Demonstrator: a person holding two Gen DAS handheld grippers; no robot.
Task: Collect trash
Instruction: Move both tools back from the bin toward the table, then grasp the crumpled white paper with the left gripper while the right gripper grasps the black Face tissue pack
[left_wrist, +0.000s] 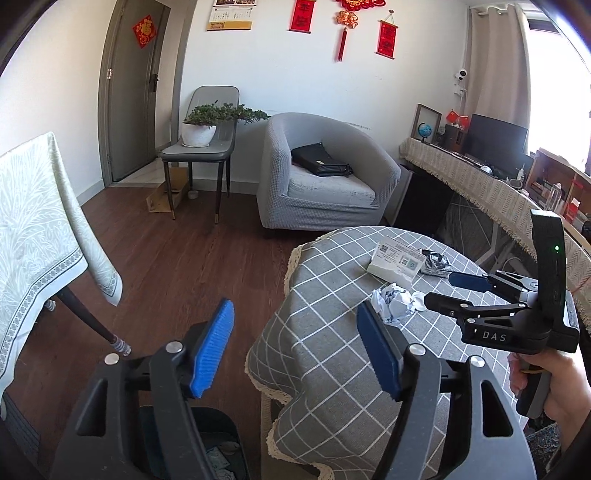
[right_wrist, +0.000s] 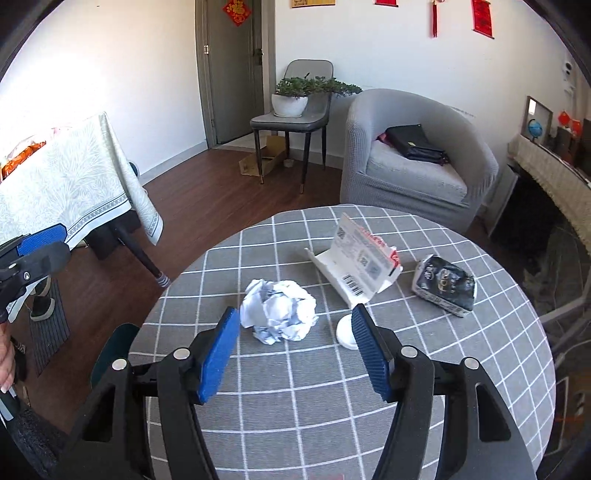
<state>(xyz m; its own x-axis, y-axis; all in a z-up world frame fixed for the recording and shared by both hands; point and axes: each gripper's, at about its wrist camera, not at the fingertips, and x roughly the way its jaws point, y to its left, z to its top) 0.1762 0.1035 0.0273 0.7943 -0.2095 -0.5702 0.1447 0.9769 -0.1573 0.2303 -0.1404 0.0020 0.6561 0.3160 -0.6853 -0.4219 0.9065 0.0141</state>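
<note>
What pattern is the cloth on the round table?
Grey with a white grid check, clearest in the right wrist view: tablecloth.

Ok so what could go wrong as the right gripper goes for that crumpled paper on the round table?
1. The small white lid lies right by the crumpled paper, beside the right gripper; closing could nudge it or pinch it too.
2. The open white carton stands just behind; overshooting might topple it.
3. The tablecloth could bunch if the pads drag.

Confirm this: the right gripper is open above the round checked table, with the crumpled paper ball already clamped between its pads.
Not clamped. In the right wrist view the right gripper is open above the round checked table, but the crumpled paper ball lies on the cloth ahead of the pads, untouched.
</note>
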